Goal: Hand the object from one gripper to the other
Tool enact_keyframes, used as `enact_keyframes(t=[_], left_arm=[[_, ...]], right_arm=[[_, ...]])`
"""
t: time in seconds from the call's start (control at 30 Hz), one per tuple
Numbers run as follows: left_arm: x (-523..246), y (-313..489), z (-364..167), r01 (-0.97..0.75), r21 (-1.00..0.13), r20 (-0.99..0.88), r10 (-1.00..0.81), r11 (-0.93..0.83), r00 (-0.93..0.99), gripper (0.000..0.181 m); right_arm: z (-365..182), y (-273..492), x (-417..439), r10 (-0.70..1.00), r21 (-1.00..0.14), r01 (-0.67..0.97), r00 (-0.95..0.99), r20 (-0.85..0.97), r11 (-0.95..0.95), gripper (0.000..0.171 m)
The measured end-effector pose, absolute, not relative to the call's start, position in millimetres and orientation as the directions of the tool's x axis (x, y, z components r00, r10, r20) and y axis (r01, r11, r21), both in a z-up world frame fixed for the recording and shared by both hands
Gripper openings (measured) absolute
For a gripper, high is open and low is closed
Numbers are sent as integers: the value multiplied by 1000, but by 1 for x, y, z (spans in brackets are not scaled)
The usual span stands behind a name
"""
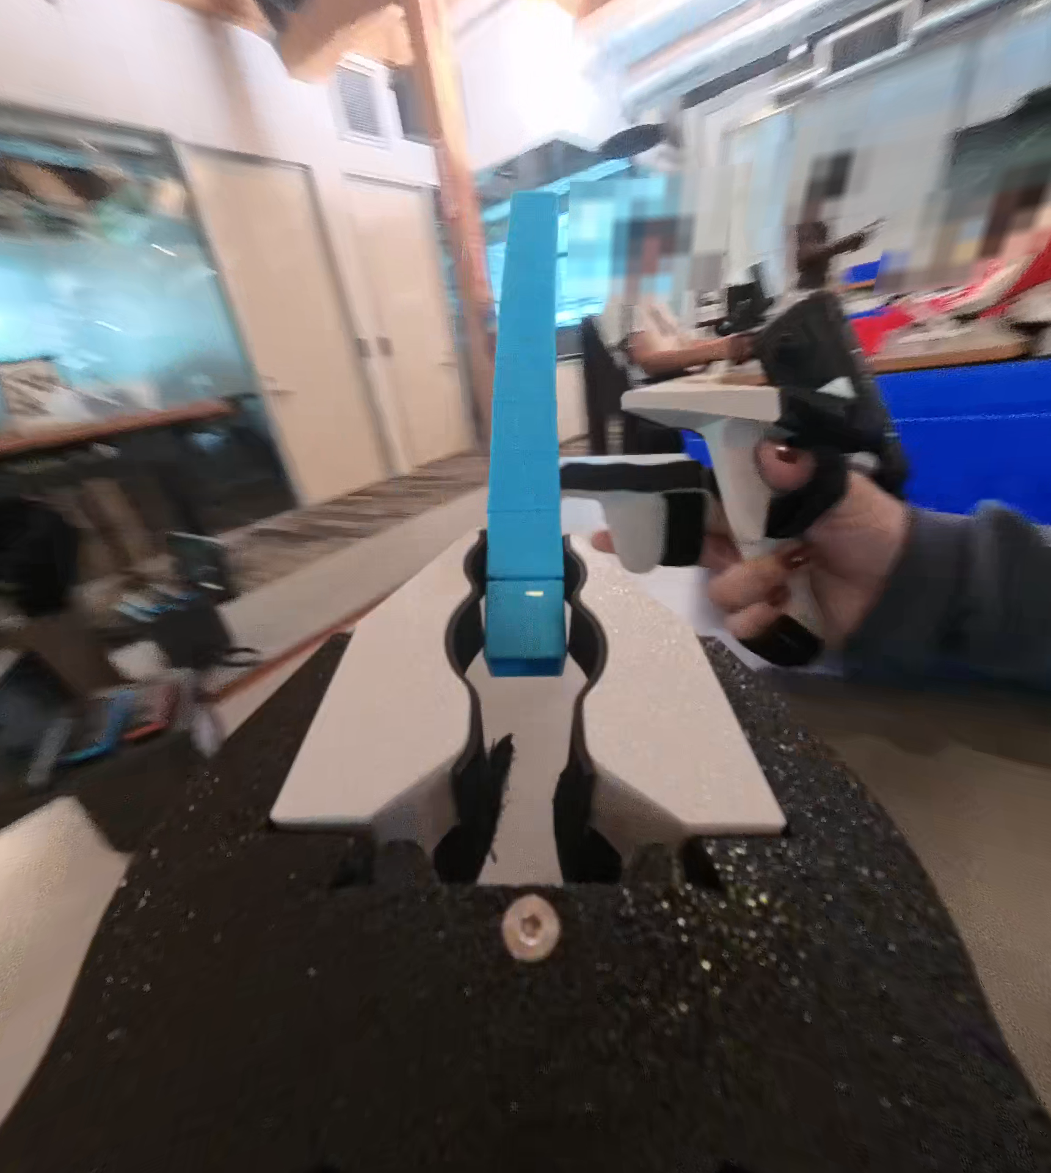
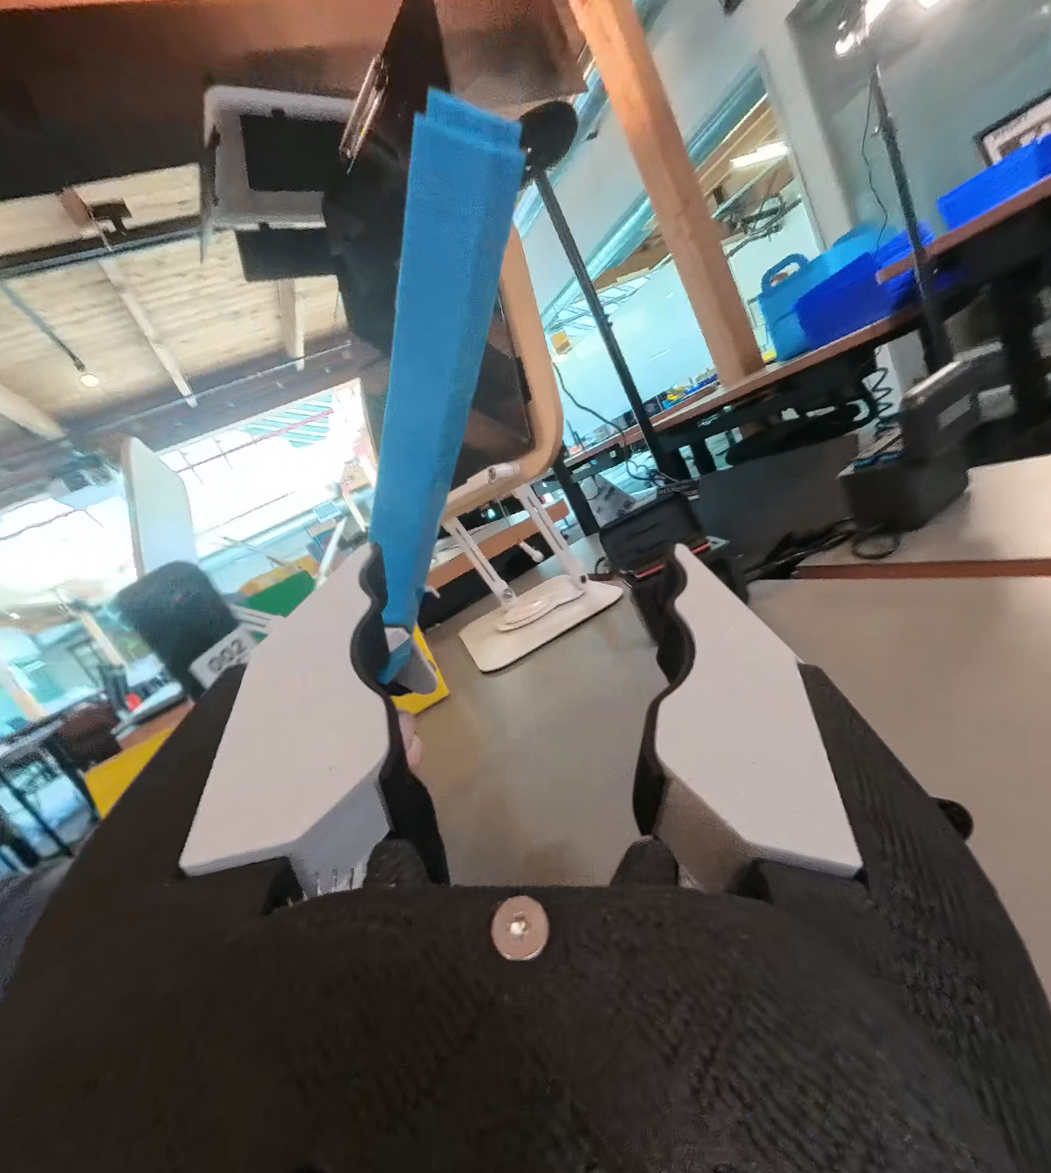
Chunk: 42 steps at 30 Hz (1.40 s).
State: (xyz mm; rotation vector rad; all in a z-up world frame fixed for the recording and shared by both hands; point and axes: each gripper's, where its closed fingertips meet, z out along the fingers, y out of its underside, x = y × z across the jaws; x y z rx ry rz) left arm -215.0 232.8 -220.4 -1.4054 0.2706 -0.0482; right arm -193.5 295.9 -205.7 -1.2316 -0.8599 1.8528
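A long blue bar (image 1: 526,381) stands upright in my left gripper (image 1: 526,546), which is shut on its lower end. My right gripper (image 1: 599,508) shows at the right of the left wrist view, held by a hand (image 1: 827,571), its fingers open and reaching the bar's right side. In the right wrist view, my right gripper (image 2: 526,558) is wide open. The blue bar (image 2: 446,349) rises between its jaws, close against the left finger (image 2: 319,666). A grey fingertip of the left gripper (image 2: 415,676) shows at the bar's foot.
A grey table (image 2: 890,666) lies below, with a white stand (image 2: 542,622), a yellow object (image 2: 430,695) and a black box (image 2: 916,470) on it. Blue bins (image 2: 827,304) sit on a far desk. A seated person (image 1: 656,330) is at a desk behind.
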Motion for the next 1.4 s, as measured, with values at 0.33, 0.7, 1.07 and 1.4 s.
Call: enact_keyframes(t=[0.33, 0.7, 1.07, 1.4], left_arm=[[-210, 212, -243, 276, -949, 311, -627, -156, 714, 19], [-187, 205, -255, 267, -909, 417, -702, -321, 577, 19], [-216, 241, -257, -298, -955, -286, -263, -5, 922, 100], [-211, 252, -273, -848, -519, -850, -35, -112, 525, 30]], right_arm=[[-203, 292, -163, 822, -866, -134, -412, -393, -481, 90], [-192, 271, -160, 732, -833, -122, -557, -392, -539, 20], [-207, 311, -189, 618, -612, -162, -405, -674, -774, 19], [-223, 327, -196, 439, -401, -177, -394, -808, -899, 19]])
